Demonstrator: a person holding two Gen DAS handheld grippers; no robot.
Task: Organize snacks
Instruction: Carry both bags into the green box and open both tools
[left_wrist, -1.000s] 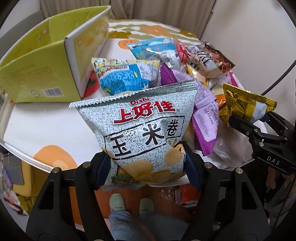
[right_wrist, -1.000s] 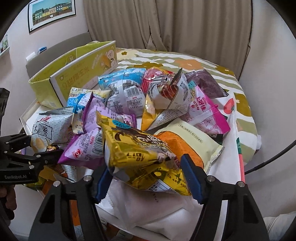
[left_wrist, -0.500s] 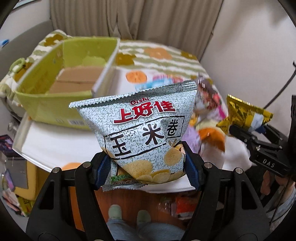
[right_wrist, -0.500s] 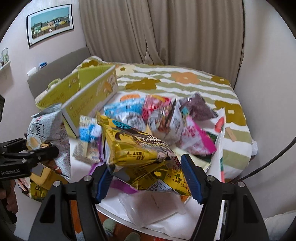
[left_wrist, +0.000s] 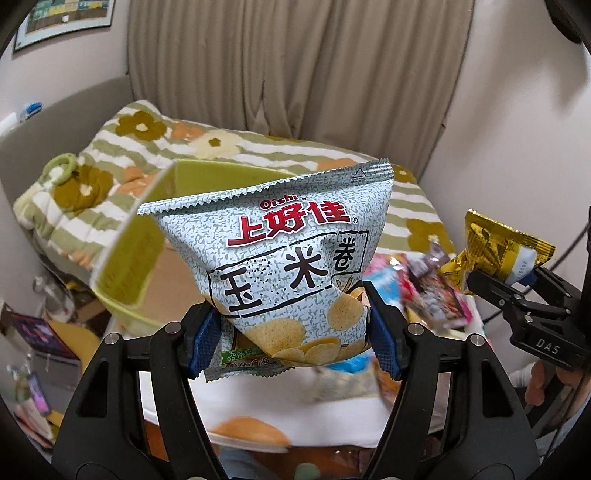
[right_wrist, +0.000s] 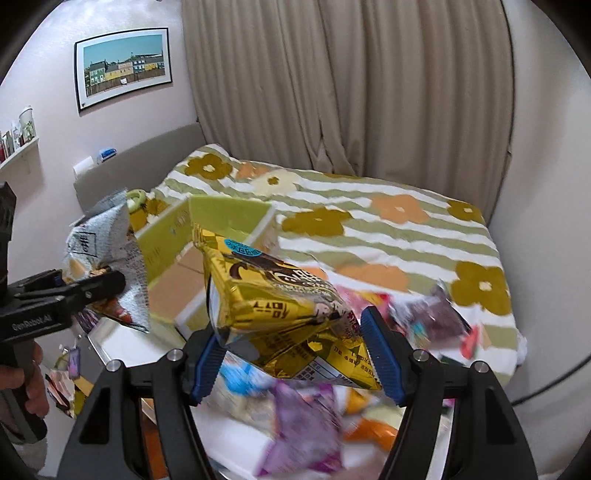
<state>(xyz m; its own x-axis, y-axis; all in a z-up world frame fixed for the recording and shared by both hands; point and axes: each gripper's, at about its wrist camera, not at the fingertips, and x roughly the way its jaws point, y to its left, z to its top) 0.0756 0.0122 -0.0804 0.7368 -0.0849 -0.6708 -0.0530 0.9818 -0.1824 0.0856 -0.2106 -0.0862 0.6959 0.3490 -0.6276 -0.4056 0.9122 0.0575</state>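
Grey chip bag (left_wrist: 291, 266) sits clamped between the left gripper's (left_wrist: 291, 332) jaws, a green box (left_wrist: 129, 254) beyond them. Between the right gripper's (right_wrist: 291, 354) jaws, a gold snack bag (right_wrist: 273, 299) is pinched.

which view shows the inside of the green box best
The right wrist view: the green box lies open past the gold snack bag, with much of its brown cardboard floor visible. In the left wrist view the grey corn-roll bag covers most of the box; only its left wall and part of the floor show.
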